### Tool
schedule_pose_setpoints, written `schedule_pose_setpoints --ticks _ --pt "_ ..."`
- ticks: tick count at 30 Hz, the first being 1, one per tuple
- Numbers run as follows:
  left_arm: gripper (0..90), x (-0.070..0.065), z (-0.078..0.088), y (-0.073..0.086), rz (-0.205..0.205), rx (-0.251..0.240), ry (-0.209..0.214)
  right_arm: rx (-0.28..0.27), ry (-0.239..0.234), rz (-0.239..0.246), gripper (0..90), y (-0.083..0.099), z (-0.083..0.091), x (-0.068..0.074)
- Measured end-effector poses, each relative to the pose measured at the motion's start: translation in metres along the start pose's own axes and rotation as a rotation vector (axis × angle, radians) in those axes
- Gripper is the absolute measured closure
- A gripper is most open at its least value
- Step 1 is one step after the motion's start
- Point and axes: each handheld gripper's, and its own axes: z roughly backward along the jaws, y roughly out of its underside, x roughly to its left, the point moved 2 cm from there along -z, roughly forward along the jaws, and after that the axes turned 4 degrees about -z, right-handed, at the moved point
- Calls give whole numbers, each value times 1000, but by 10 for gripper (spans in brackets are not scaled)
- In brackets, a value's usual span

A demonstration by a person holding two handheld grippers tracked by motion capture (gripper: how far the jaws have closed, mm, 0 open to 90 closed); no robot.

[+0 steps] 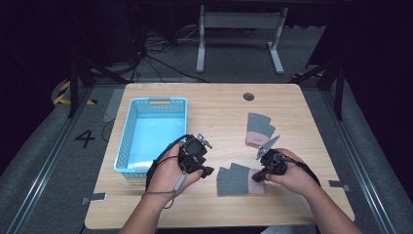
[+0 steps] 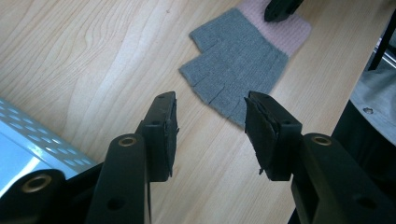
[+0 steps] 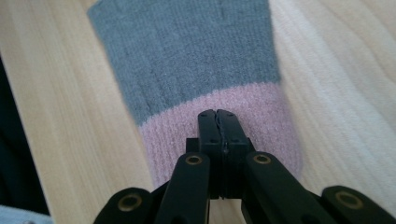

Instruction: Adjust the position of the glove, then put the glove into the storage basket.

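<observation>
Two grippers work the near glove [image 1: 239, 181]: right gripper [image 3: 217, 122] clamped on its pink cuff, apparently anchoring it; left gripper [image 2: 211, 130] open, fingertips just ahead.

Gripper [image 3: 217, 114] pinching glove's [image 3: 187, 56] pink cuff [image 3: 261, 109]

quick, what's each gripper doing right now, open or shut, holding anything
Left gripper: open, holding nothing, jaws apart above the table short of the near glove.
Right gripper: shut on the near glove's pink cuff.
</observation>
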Motion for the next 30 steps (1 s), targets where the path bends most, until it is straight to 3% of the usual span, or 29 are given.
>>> schedule_pose_setpoints --ticks 5,10,13,19,30 --pt "544 0 -1 0 -3 4 3 -30 41 -18 900 -1 1 -5" --pt "544 1 -2 -1 0 6 2 -35 40 -9 900 -1 3 -2" --pt "544 2 -3 -2 0 4 5 -68 36 -11 900 -2 11 2" --pt "543 2 -3 -4 0 -3 11 -134 94 -76 900 0 26 4" --pt "541 3 0 -2 3 -5 7 -210 115 -127 847 2 43 -3"
